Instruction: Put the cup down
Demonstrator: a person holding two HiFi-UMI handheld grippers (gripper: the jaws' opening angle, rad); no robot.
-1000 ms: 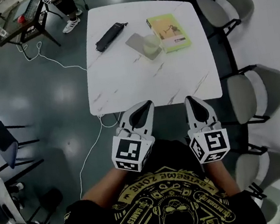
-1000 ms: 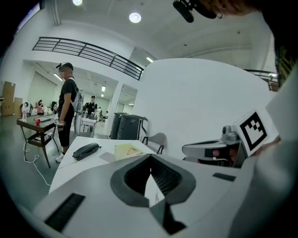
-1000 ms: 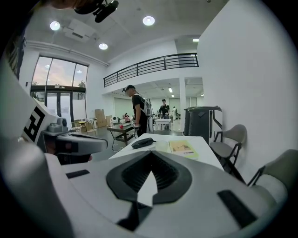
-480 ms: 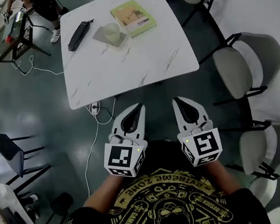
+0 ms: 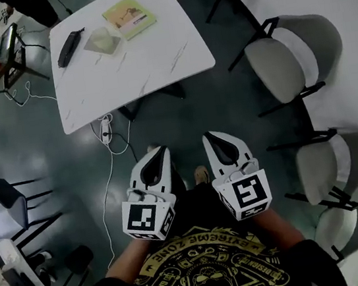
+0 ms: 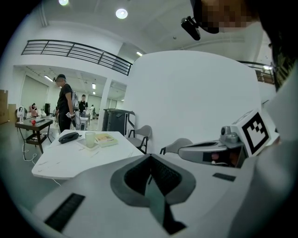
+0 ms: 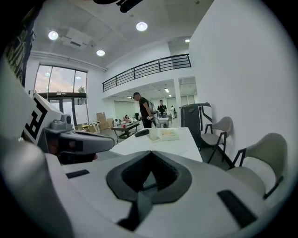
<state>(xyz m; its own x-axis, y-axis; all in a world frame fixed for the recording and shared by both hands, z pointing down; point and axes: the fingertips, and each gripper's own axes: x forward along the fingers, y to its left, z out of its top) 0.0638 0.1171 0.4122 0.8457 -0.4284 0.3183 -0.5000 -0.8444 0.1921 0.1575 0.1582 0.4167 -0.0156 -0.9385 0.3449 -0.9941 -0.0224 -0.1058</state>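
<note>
I see dark glossy floor (image 5: 47, 152), white veined table (image 5: 146, 57) on it. Grey chairs (image 5: 292, 55) in row along white wall (image 6: 195, 93). Dark side table (image 5: 8, 48) beyond. Balcony railing (image 7: 146, 67) high up; round ceiling lights (image 7: 142, 26) on; tall window (image 7: 60, 79) bright.

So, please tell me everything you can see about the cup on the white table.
The cup is small, pale and slightly translucent, likely plastic or glass, with an open top and no handle that shows. It stands upright on a flat grey mat at the far end of the white table, between a black case and a yellow-green book. Only the mat touches it; whether it holds anything cannot be told.
</note>
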